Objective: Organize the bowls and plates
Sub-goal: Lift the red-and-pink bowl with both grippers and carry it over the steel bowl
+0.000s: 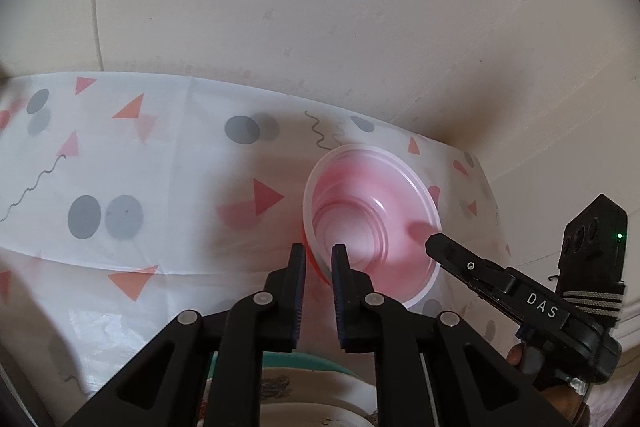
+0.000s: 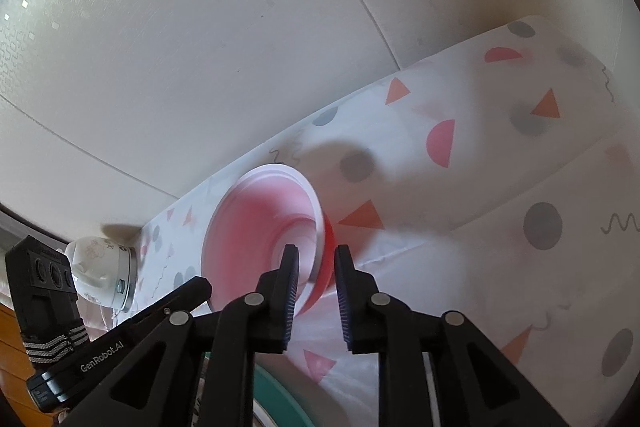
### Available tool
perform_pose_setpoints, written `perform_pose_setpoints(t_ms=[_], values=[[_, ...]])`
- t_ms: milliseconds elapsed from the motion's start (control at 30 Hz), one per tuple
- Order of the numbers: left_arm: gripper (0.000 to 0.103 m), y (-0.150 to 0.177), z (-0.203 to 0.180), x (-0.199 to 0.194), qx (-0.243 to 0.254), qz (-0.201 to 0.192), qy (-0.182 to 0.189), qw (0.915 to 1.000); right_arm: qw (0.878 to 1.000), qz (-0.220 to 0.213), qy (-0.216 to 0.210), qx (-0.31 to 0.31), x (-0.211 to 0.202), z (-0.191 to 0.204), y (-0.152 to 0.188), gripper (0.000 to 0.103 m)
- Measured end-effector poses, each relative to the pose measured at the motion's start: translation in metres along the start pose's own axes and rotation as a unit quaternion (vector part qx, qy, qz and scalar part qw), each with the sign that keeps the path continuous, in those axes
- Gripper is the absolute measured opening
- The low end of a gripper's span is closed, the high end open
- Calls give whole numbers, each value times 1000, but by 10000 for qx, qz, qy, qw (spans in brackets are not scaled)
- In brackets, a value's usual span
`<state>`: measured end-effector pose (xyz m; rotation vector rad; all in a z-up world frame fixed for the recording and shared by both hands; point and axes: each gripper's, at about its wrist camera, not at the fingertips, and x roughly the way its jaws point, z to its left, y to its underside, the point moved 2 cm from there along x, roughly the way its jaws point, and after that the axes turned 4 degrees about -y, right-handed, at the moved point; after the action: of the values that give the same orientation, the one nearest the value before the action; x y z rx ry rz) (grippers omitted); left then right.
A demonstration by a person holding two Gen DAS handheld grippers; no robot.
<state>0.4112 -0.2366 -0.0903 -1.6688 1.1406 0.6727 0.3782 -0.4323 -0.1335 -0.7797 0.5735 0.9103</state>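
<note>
2 grippers share red bowl point(image 1: 372, 223) — my left gripper point(image 1: 319, 259) pinches rim tight; right gripper point(image 2: 316, 261) straddles opposite rim, pad contact unclear — I judge, for steadiness.

The bowl point(image 1: 372, 223) stands on the surface point(image 1: 160, 187) near its far edge, close to the wall point(image 1: 280, 7). A plate point(image 1: 304, 387) lies at the near edge, before the bowl. In the right wrist view, a ceramic pot point(image 2: 100, 267) lies left of the bowl, at the surface's left end.
</note>
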Motion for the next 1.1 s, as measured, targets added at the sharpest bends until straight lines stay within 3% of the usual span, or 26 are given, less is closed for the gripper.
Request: perform_pose_setpoints(t_ms=[167,567,1100], values=[[11,3,-10,-3,259,-75,-16,9996,9998,-12,150,-110,1,2,5,11],[11,19,-3,-21,148,-180,-92,9997,9996,2,10,-292,-8,17,11,11],[11,52,14,-98,82,-1152,-520,9920,9948,166,-377,-928,-14,69,38,11]])
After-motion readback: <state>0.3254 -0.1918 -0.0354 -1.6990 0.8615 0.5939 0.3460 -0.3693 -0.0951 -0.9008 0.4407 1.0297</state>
